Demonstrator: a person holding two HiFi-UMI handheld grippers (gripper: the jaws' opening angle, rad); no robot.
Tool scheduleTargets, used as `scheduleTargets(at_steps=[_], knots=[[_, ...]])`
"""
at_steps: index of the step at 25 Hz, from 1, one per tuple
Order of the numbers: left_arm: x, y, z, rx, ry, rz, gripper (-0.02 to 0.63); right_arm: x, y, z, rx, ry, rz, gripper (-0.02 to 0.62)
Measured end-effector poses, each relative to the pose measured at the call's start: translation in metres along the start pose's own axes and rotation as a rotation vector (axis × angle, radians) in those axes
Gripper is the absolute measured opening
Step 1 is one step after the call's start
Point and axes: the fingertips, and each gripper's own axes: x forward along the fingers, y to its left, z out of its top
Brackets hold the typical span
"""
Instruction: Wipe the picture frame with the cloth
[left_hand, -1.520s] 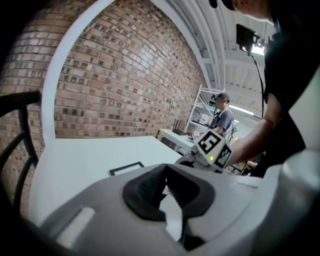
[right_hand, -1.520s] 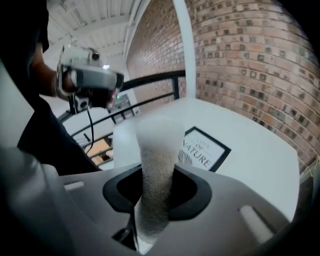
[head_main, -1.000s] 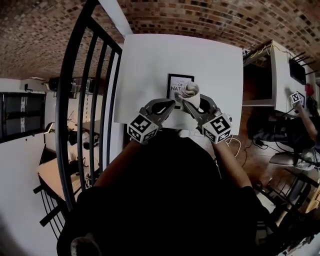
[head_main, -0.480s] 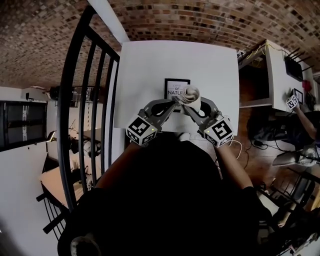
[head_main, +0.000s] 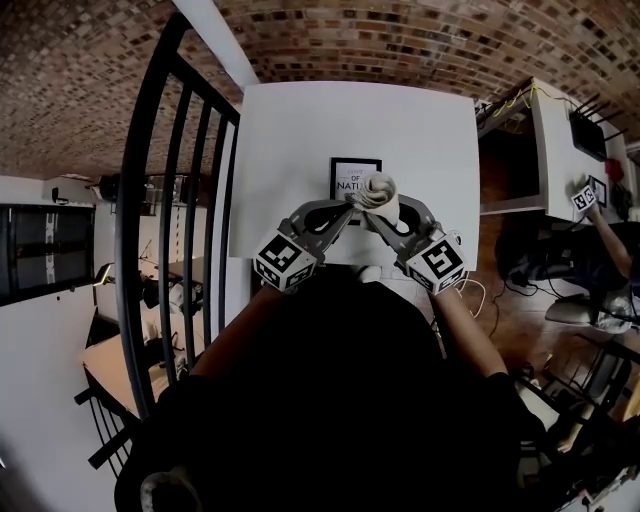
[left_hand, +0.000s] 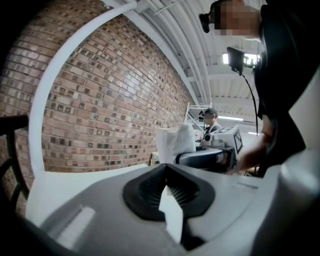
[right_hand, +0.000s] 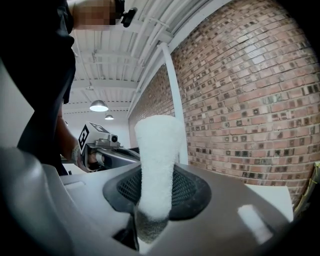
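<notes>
A black picture frame (head_main: 354, 175) with a white print lies flat on the white table (head_main: 300, 130). My right gripper (head_main: 376, 213) is shut on a rolled white cloth (head_main: 381, 190), which stands up over the frame's near right part. In the right gripper view the cloth (right_hand: 157, 160) rises from between the jaws of the right gripper (right_hand: 152, 200). My left gripper (head_main: 346, 208) sits just left of the cloth, tip to tip with the right one. Its jaws stand together in the left gripper view (left_hand: 169, 192), with only a thin white sliver between them. The cloth (left_hand: 174, 142) shows beyond them.
A black metal railing (head_main: 180, 200) runs along the table's left side. To the right stand a desk (head_main: 545, 140) with cables and a seated person (head_main: 610, 235). A small white object (head_main: 370, 272) lies at the table's near edge. Brick surrounds the far side.
The head view shifted slightly a second ago. Both grippers and the cloth stay together over the frame's near edge, with no clear movement since.
</notes>
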Motion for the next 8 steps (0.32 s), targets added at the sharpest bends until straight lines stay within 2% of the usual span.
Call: scheduleTargets(at_steps=[8], knots=[[0.0025,0.0017,-0.0027,-0.008,0.007,0.003,0.002,0.0046,0.0071,-0.0011,0.004,0.01,0.027,0.114]])
